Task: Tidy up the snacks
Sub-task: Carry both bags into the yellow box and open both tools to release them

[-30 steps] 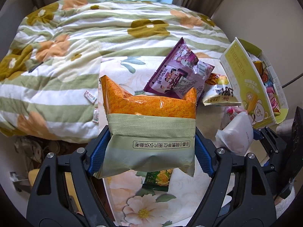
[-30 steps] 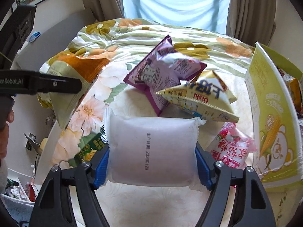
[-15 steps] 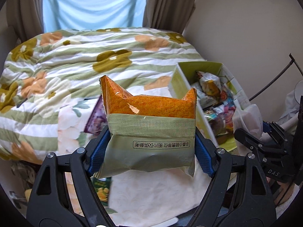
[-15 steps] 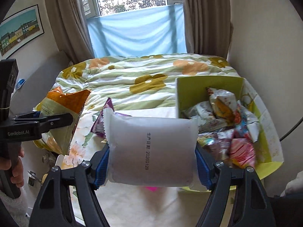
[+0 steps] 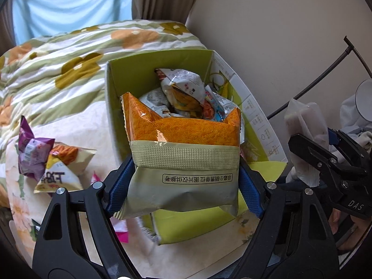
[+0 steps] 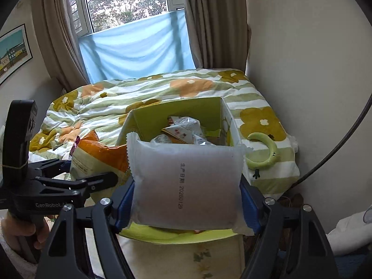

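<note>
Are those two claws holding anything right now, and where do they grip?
Left claw, jaws opening, has the orange-and-green snack bag between them at its lower side edges. Right claw pinches the white packet by its side edges.

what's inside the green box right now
The green box holds a pile of snack packets, silver-white and orange ones on top. The held orange bag covers its near part, and the bottom is buried.

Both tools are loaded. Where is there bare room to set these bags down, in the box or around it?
Bare: the cream sheet in front of the green box, and the striped quilt beyond it. Crowded: the box is heaped with packets; loose packets lie left of it.
</note>
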A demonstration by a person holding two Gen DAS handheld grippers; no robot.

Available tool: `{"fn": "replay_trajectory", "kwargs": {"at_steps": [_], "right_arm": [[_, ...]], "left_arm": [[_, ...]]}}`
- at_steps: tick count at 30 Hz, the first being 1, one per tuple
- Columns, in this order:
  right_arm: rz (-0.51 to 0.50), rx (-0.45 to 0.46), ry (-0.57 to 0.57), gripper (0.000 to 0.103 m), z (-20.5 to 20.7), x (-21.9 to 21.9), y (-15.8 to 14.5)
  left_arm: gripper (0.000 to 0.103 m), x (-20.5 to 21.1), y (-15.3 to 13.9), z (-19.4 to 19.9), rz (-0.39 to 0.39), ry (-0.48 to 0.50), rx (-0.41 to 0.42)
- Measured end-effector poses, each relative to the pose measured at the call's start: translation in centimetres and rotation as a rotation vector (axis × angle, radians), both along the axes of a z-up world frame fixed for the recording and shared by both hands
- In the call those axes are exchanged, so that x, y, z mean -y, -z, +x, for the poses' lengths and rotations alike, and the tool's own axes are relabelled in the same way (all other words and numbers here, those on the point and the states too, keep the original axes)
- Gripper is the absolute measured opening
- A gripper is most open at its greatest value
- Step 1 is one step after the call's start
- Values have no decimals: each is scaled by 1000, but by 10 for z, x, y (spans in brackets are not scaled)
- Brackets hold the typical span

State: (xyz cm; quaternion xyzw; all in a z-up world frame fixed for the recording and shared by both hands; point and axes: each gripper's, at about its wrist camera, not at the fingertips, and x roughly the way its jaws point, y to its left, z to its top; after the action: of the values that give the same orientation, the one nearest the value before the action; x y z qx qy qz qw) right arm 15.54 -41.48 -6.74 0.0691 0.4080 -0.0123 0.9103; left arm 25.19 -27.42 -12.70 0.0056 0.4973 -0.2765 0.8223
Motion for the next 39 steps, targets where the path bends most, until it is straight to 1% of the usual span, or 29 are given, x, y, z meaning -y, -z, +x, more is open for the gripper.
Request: {"fn": "replay_trajectory", "kwargs": {"at_steps": [1, 4, 6, 9, 13, 19, 23, 28, 32, 34, 35, 37, 38, 39], "right_arm": [[-1, -3, -5, 73, 0, 6, 2], [-1, -7, -26, 73, 3, 23, 6], [3, -8, -43, 73, 6, 28, 8], [19, -10, -73, 73, 12, 30, 12], [41, -11, -133, 73, 19, 21, 17], [84, -14, -210, 73, 35, -1, 18], [72, -39, -284, 73, 53, -21, 20], [92, -69, -361, 73, 76, -43, 32], [95, -124, -407, 75, 90, -57, 49], [106, -156, -406, 79, 94, -60, 58], [117, -158, -402, 83, 94, -60, 61], [143, -135, -400, 93, 91, -58, 63], [149, -121, -400, 100, 88, -57, 62], [148, -111, -399, 102, 84, -55, 62]], "left_arm": [[88, 7, 2, -2, 2, -3, 2], [97, 15, 6, -8, 18, -29, 22], [99, 13, 9, -11, 29, -45, 21], [99, 0, 11, -18, 26, -82, 8], [99, -25, 11, -25, 8, -145, -8], [99, -51, 3, -29, 56, -213, 3], [99, -62, 4, -32, 78, -253, -15], [99, -70, 9, -37, 117, -294, -26], [99, -79, 13, -42, 137, -329, -33], [99, -85, 14, -47, 147, -347, -36], [99, -88, 14, -50, 150, -356, -39], [99, -96, 17, -55, 150, -372, -49], [99, -99, 18, -57, 148, -379, -56], [99, -102, 19, -59, 143, -386, -63]]}}
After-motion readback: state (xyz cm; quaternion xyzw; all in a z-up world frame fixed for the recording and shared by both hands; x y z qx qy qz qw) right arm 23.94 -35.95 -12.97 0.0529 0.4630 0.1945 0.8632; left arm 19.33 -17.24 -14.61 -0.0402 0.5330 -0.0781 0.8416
